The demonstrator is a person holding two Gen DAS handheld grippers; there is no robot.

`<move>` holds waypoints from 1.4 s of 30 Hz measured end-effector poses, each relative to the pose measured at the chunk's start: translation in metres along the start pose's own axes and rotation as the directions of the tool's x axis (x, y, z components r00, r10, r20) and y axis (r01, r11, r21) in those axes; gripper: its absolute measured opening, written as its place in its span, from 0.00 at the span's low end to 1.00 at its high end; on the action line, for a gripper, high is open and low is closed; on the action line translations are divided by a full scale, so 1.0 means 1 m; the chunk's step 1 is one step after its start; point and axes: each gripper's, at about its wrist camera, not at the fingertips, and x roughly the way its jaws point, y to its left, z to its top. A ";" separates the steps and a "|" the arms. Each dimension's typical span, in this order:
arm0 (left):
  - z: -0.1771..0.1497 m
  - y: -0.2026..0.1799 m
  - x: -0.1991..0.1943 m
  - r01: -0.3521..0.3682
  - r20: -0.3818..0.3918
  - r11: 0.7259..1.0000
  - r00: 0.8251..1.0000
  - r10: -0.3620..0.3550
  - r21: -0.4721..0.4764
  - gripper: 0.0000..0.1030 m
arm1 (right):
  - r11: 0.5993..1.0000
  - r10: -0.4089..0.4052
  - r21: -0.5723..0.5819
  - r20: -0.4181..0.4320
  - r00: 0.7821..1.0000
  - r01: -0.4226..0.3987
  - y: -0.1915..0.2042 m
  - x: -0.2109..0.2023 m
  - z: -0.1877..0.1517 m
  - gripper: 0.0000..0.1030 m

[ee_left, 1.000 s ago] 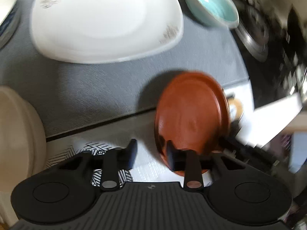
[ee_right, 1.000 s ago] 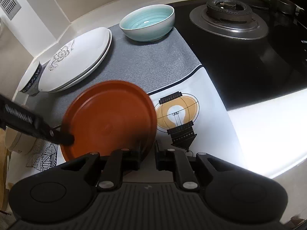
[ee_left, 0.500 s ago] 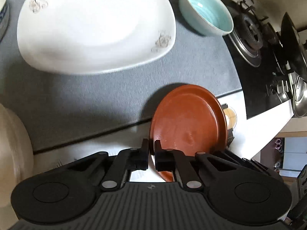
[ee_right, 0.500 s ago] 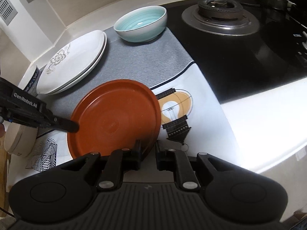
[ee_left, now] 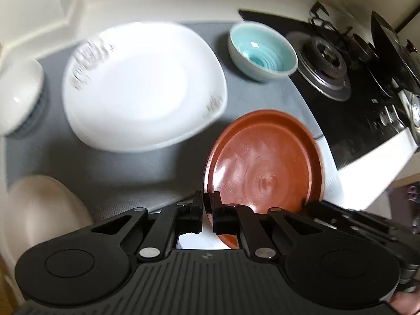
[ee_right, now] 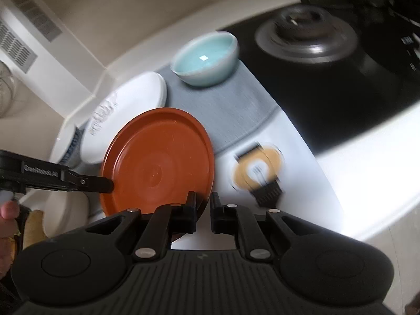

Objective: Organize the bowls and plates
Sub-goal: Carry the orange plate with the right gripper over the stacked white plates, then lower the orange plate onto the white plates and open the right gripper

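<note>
Brown plate [ee_left: 265,168] sits lower right of centre in the left wrist view, tilted and lifted off the counter. Left gripper [ee_left: 208,210] is clamped on its near rim, fingers nearly together with the plate edge between them. In the right wrist view the same plate [ee_right: 157,162] is centre left, underside facing the camera. Right gripper [ee_right: 202,210] is closed on the plate's lower edge at bottom centre; the rim is seen between its fingers, with a narrow gap left between the fingertips. The left gripper comes in from the left edge of that view [ee_right: 105,183], its tip on the plate rim. So both grippers hold the one plate.

White plates [ee_left: 141,84], stacked, lie upper left of centre on the grey mat [ee_left: 118,170], motion-blurred. Turquoise bowl [ee_left: 262,52] stands on the mat at upper centre right, apart from the plates. A white bowl [ee_left: 18,94] is at the left edge, a beige bowl [ee_left: 39,210] at lower left.

Black gas hob [ee_left: 341,73] fills the upper right, burner near the turquoise bowl. In the right wrist view a white cloth with a light-bulb print [ee_right: 257,173] lies right of centre, blurred, beside the mat.
</note>
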 end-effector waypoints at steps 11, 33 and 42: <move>0.024 0.019 -0.055 -0.109 0.189 0.994 0.976 0.112 -0.023 0.08 | 0.987 0.049 -0.153 0.049 0.998 -0.041 0.063 0.004 0.067 0.07; 0.092 0.114 0.040 -0.174 0.095 0.968 0.976 0.193 -0.182 0.10 | 0.972 -0.073 -0.229 -0.092 0.993 0.051 0.120 0.163 0.136 0.07; 0.086 0.110 0.020 -0.194 0.206 0.978 0.957 0.206 -0.076 0.10 | 0.977 -0.093 -0.200 -0.080 0.992 0.076 0.112 0.162 0.138 0.14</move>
